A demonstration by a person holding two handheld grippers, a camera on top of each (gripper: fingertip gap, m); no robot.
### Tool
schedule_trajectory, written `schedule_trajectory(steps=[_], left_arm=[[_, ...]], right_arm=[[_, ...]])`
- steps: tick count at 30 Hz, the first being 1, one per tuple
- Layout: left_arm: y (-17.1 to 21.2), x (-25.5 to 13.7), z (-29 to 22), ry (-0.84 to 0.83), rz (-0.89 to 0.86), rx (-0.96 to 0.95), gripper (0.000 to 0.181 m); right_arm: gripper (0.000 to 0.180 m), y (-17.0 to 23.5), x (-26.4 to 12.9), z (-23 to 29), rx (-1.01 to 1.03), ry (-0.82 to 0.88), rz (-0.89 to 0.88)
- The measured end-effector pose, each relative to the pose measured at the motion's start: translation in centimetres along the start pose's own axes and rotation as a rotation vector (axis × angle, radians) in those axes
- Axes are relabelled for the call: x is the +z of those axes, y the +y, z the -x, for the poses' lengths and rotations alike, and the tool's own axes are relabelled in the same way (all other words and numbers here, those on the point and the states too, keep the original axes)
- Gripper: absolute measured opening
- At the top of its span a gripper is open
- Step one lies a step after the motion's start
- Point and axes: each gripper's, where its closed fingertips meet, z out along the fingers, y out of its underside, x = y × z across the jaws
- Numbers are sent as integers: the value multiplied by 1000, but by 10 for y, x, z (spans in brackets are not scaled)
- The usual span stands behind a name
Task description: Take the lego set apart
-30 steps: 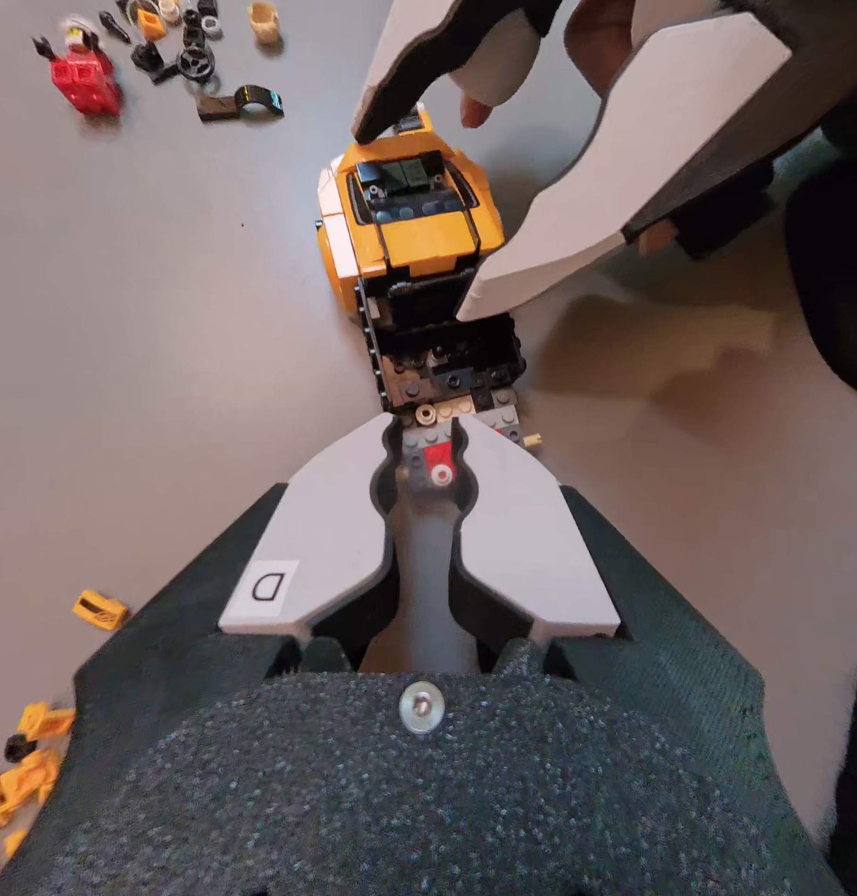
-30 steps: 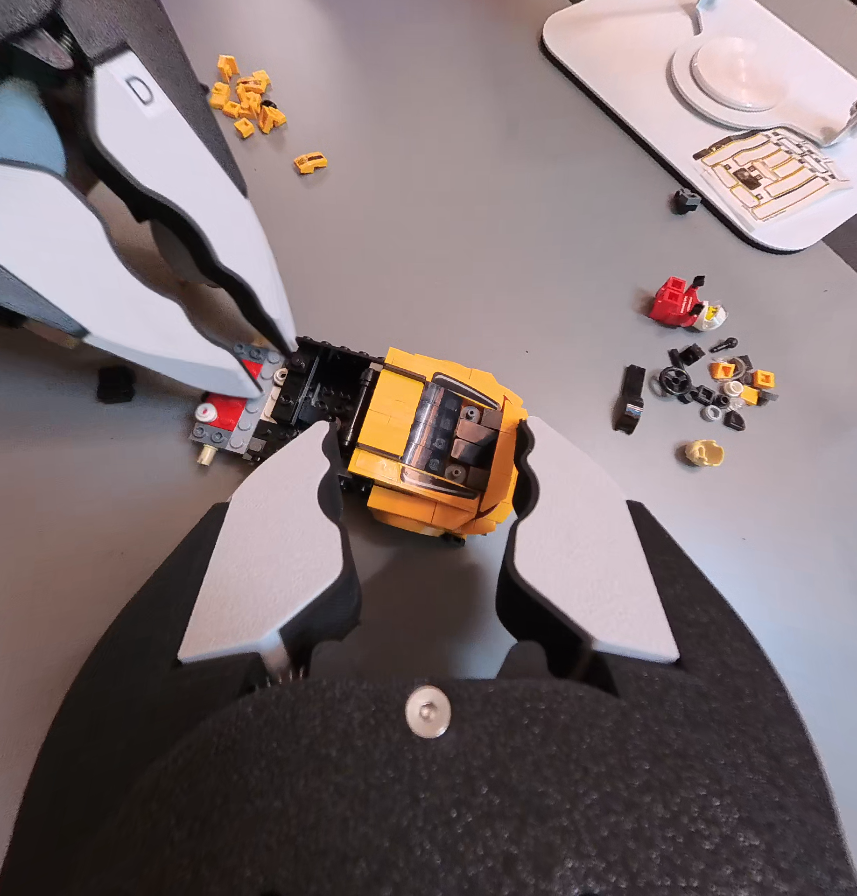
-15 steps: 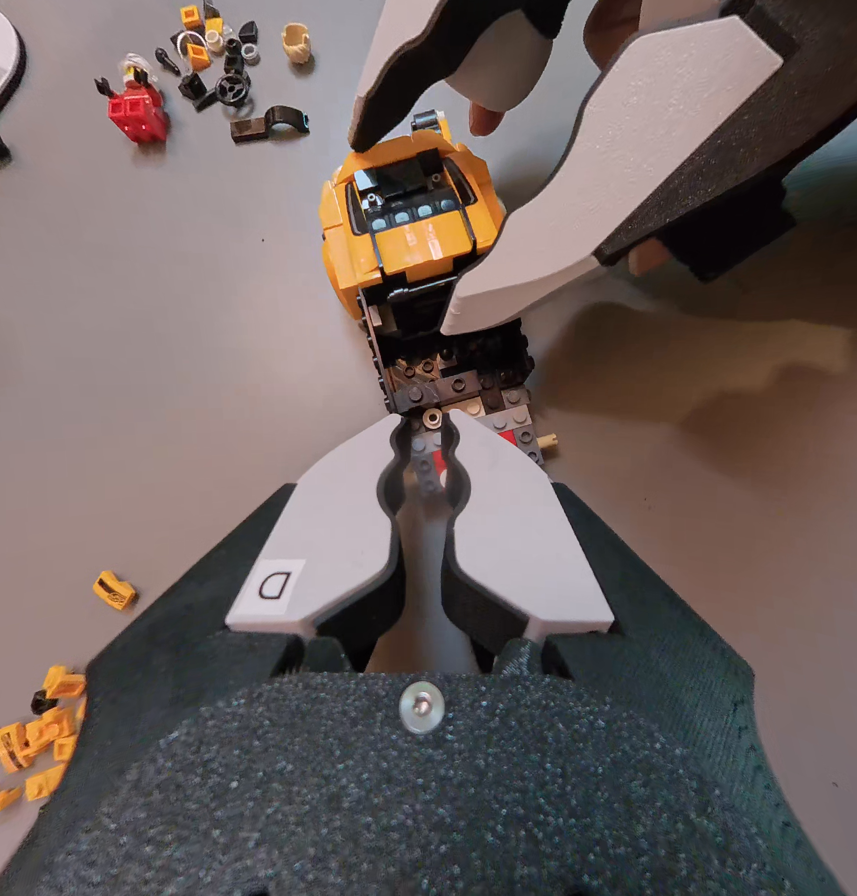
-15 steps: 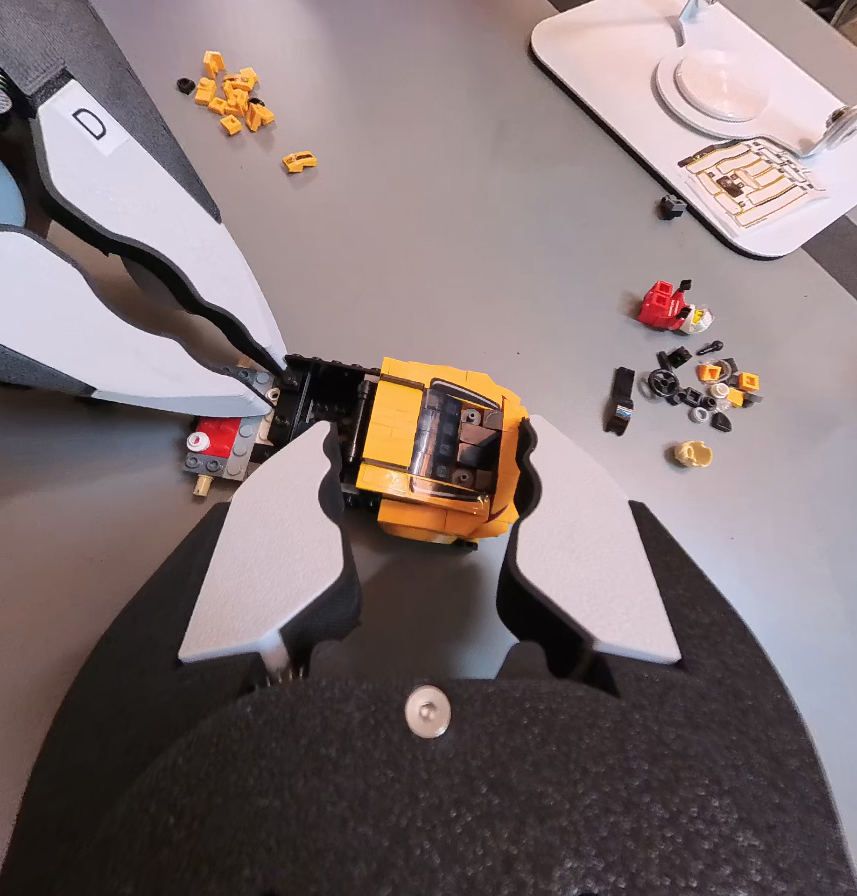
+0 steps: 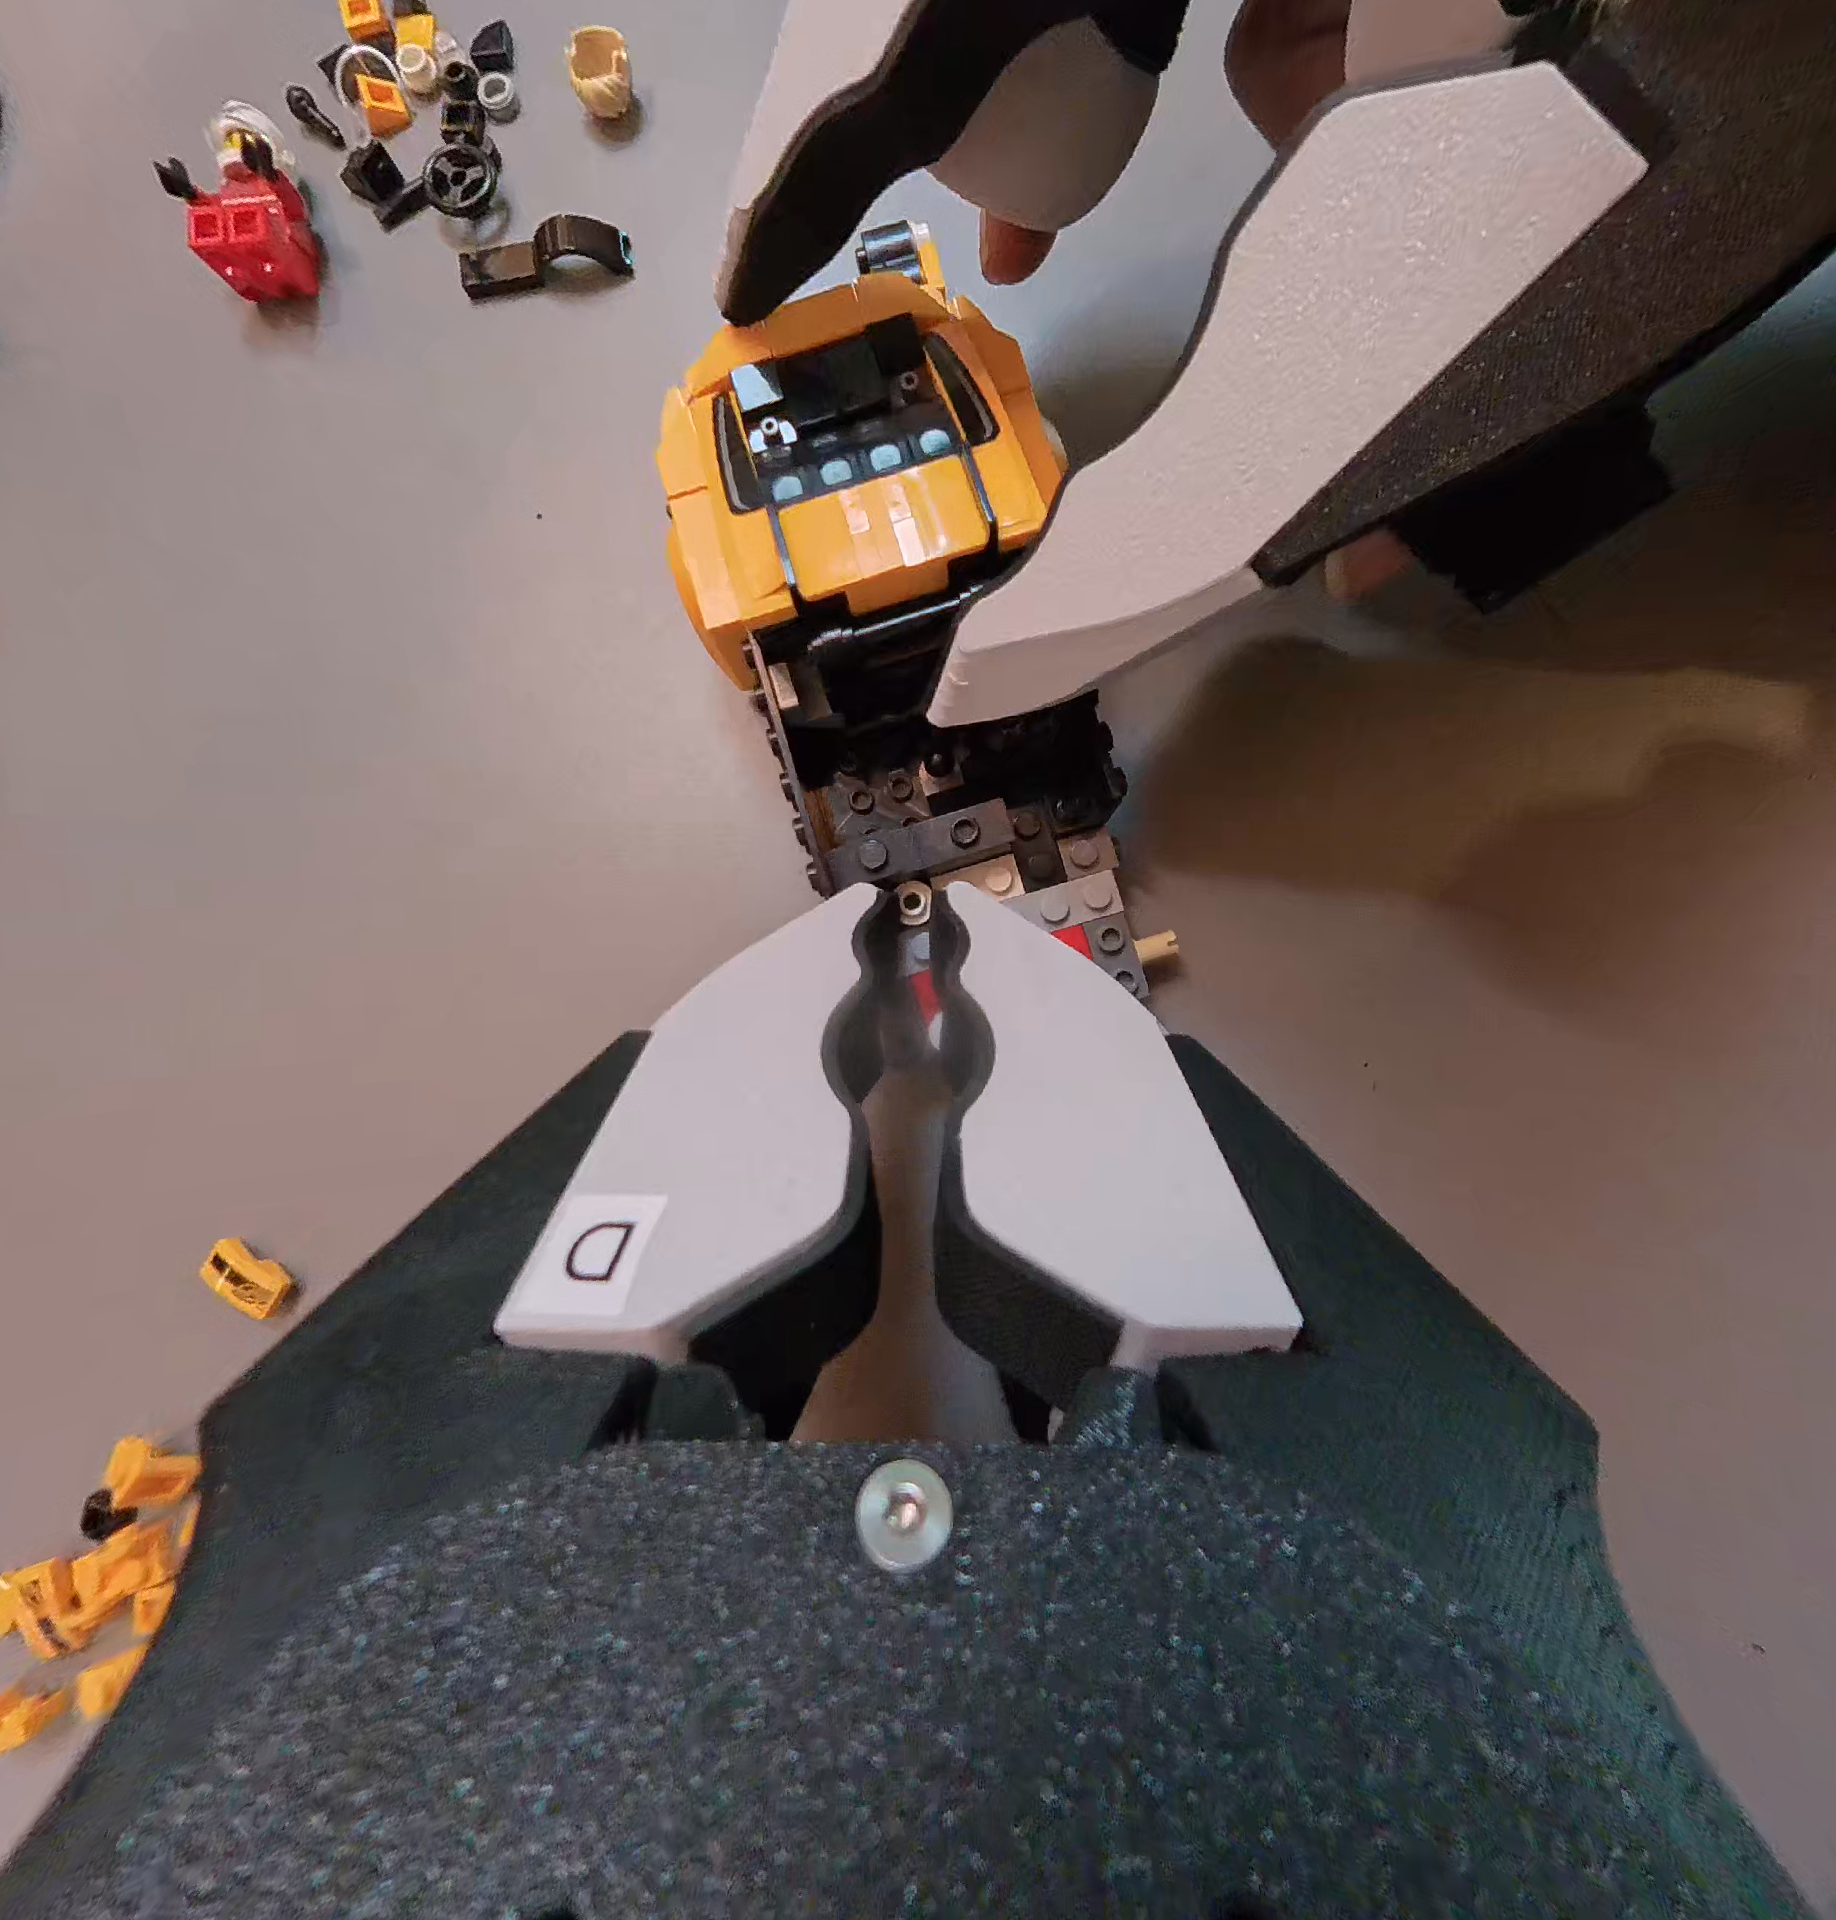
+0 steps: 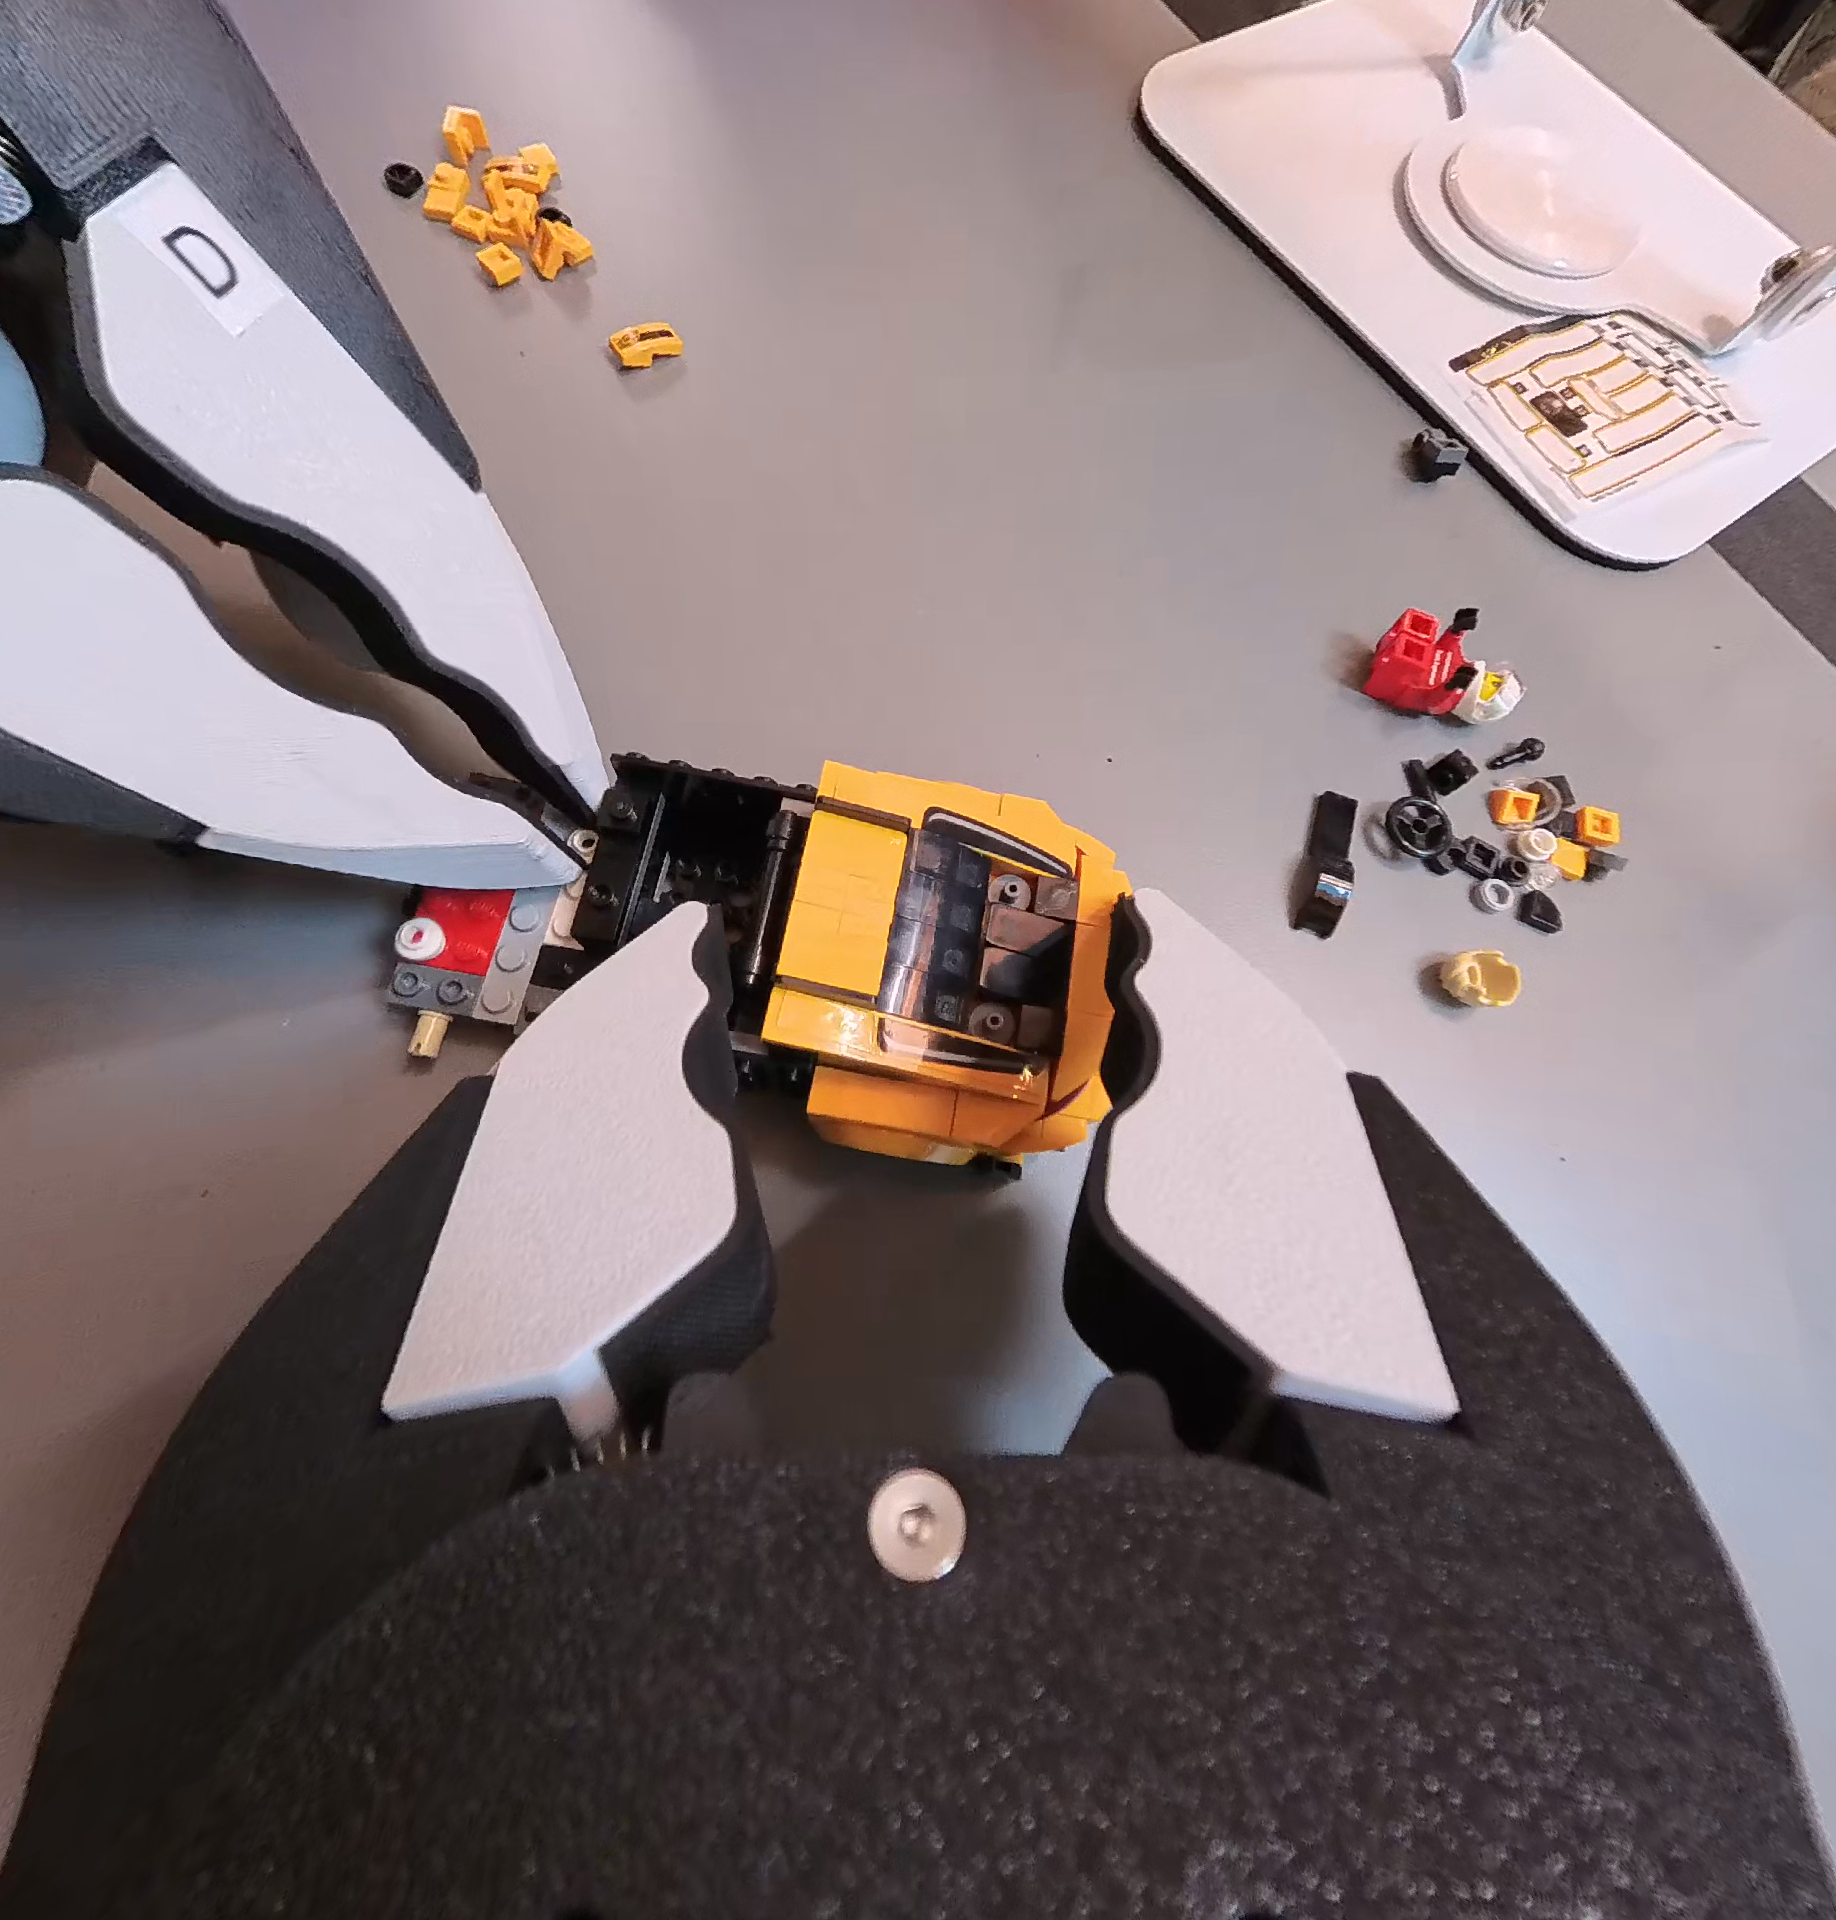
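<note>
A yellow lego car (image 5: 852, 520) lies on the grey table with its black chassis (image 5: 955, 810) bared at the end nearest my left gripper. It also shows in the right wrist view (image 6: 852, 904). My left gripper (image 5: 912, 899) is shut on a thin dark plate at the chassis end, beside a grey and red plate (image 6: 467, 925). In the right wrist view its tips (image 6: 571, 836) pinch that plate. My right gripper (image 6: 914, 914) is shut on the yellow body, one finger at each end. It reaches in from the top right of the left wrist view (image 5: 846, 504).
Loose yellow pieces (image 6: 503, 208) lie behind my left gripper, one (image 6: 644, 345) apart from them. A red piece (image 6: 1413, 665), small black and orange parts (image 6: 1485, 831), a black fender (image 6: 1327, 878) and a tan piece (image 6: 1475, 979) lie right of the car. A white board (image 6: 1309, 156) lies far right.
My left gripper has moved forward over the chassis end and closed from a small gap to a pinch on the plate. My right gripper has kept its hold on the yellow body.
</note>
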Motion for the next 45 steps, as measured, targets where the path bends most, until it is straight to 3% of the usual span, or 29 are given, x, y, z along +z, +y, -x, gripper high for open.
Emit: schedule_trajectory(steps=[3, 13, 19, 20, 45], left_arm=[[0, 1, 1, 37, -47, -41, 6], [-7, -9, 12, 315, -281, -469, 0], [0, -7, -1, 210, -131, -195, 0], [0, -3, 0, 173, -113, -160, 7], [-2, 0, 4, -45, -66, -155, 10]], right_arm=[[69, 1, 0, -1, -11, 10, 5], [70, 4, -1, -3, -44, 43, 19], [70, 4, -1, -3, -42, 45, 15], [70, 4, -1, -3, -42, 43, 13], [70, 3, 0, -3, -33, 45, -11]])
